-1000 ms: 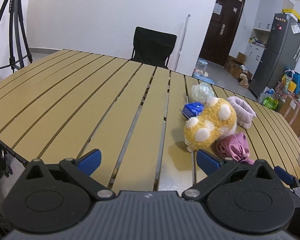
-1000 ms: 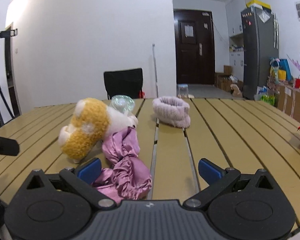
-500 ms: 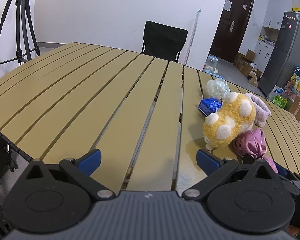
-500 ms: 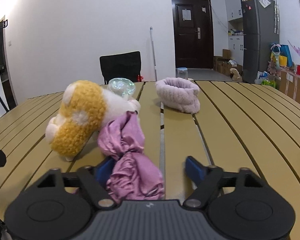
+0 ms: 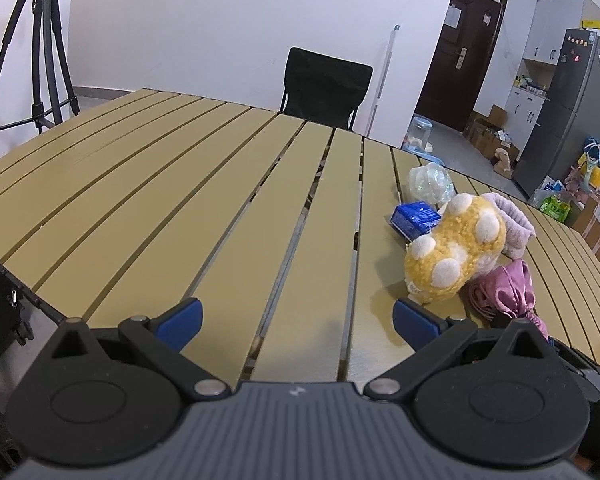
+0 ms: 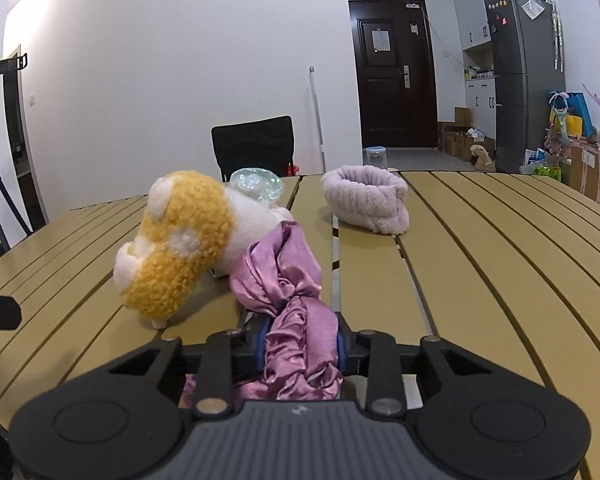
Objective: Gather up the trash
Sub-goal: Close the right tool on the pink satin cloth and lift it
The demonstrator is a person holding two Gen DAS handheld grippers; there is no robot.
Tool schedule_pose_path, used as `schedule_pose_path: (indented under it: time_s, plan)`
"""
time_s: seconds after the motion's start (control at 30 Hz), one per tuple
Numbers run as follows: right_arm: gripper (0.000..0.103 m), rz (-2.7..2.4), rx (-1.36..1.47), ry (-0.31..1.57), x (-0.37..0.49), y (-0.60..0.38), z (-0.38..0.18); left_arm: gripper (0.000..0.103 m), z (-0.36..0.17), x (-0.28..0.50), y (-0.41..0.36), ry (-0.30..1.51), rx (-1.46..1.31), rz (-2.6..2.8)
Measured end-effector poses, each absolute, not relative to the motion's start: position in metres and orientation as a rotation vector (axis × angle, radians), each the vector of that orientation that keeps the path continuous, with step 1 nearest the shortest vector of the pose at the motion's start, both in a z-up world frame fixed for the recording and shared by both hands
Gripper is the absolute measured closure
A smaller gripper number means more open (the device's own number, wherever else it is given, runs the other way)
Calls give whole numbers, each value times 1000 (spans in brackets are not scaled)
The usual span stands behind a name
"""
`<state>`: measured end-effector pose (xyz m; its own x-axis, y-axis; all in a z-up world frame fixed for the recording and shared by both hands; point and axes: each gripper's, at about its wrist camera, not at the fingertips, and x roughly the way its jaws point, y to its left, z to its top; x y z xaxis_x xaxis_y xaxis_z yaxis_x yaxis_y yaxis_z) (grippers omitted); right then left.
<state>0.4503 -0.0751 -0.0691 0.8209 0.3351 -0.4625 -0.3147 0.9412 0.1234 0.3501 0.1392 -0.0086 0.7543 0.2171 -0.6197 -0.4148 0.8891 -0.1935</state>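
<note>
Left wrist view: left claw hung low over the slatted tabletop, tilted downward, jaws wide apart and empty. Yellow plush toy lay just ahead-right of its right finger; blue packet beyond, print unreadable.

Right wrist view: right claw angled down, jaws closing on pink satin cloth, pads pressing its bunched folds.

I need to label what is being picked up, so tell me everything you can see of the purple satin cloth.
The purple satin cloth is a shiny, crumpled bundle of mauve fabric, pinched in at its middle, lying on the slatted table. Its far end rises against the yellow and white plush toy and touches it. Its near part sits between the blue pads of the right gripper, whose jaws are closing on it, and more folds spill under the gripper's body. The left-wrist view shows it right of the toy.
</note>
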Motion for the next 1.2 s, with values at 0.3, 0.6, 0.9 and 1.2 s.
schedule_pose_path:
  time_s: [0.3, 0.6, 0.9, 1.2]
  plan:
    - [76, 301, 91, 451, 445, -104, -60, 0, -1, 352, 132, 603, -333, 346]
    - [76, 238, 136, 407, 439, -147, -50, 0, 3, 363, 115, 578, -308, 311]
    - [76, 176, 183, 374, 436, -193, -46, 0, 0, 391, 80, 557, -209, 223]
    - [76, 127, 184, 355, 433, -224, -48, 0, -12, 424, 52, 543, -127, 164]
